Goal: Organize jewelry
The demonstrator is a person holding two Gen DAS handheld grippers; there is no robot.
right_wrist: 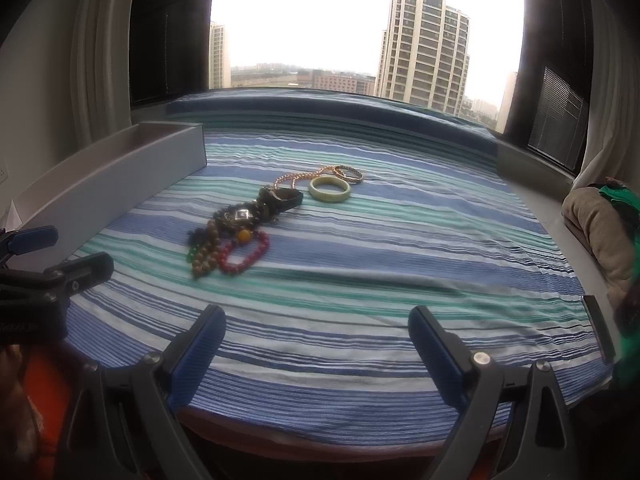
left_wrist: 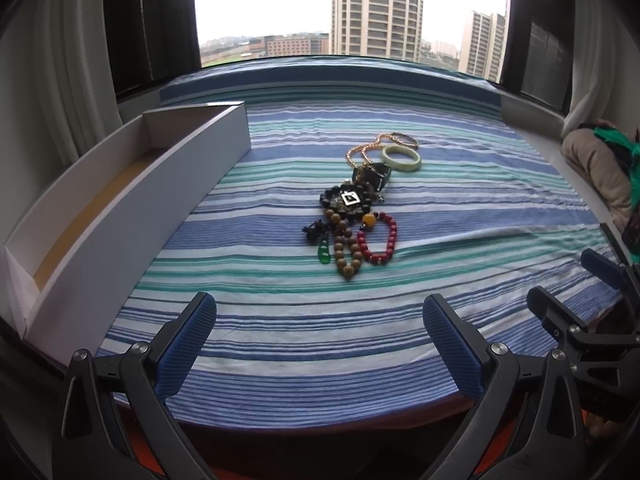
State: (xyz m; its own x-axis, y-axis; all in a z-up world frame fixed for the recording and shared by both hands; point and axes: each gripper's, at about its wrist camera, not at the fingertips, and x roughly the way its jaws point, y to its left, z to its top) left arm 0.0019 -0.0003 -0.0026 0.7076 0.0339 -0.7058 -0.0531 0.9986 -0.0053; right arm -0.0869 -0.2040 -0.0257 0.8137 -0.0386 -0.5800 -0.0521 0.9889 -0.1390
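A pile of jewelry lies mid-cloth: a red bead bracelet, a brown wooden bead string, a green pendant, dark beads with a square pendant, a gold chain, a pale green bangle and a thin twisted bangle. My left gripper is open and empty, near the front edge, short of the pile. My right gripper is open and empty, to the pile's right front.
A long white open box stands along the left of the striped cloth. Bundled beige and green fabric lies at the right. A window is behind. The right gripper shows in the left view, the left one in the right view.
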